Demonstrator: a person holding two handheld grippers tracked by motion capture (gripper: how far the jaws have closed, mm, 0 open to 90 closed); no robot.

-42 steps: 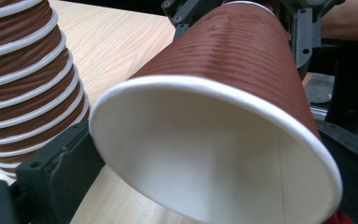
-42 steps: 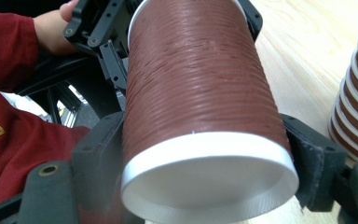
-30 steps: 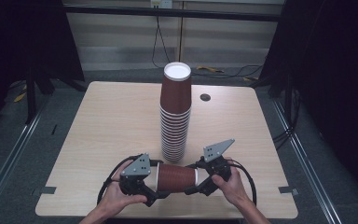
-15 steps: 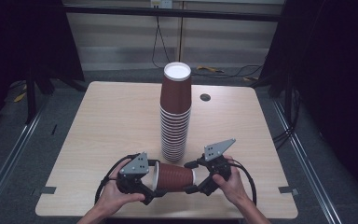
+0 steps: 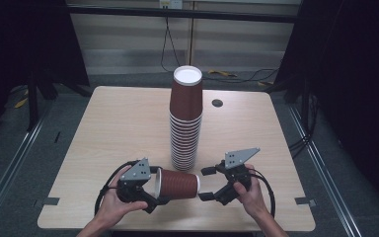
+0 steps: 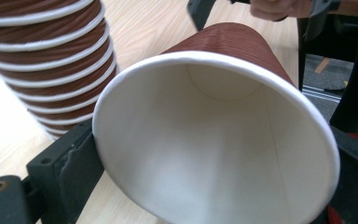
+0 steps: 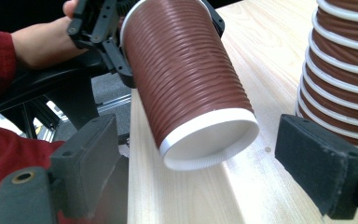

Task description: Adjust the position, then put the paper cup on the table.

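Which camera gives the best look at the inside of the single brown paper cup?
The left gripper view: the cup faces it mouth-first, showing the white interior. The right gripper view shows its ribbed wall and base; the high view shows it sideways.

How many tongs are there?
2: the left tongs grip the mouth end of the lying cup; the right tongs are open around its base.

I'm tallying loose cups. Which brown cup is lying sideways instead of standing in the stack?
The single cup in the left gripper, held level at its rim. The rest sit nested upside down in the tall stack.
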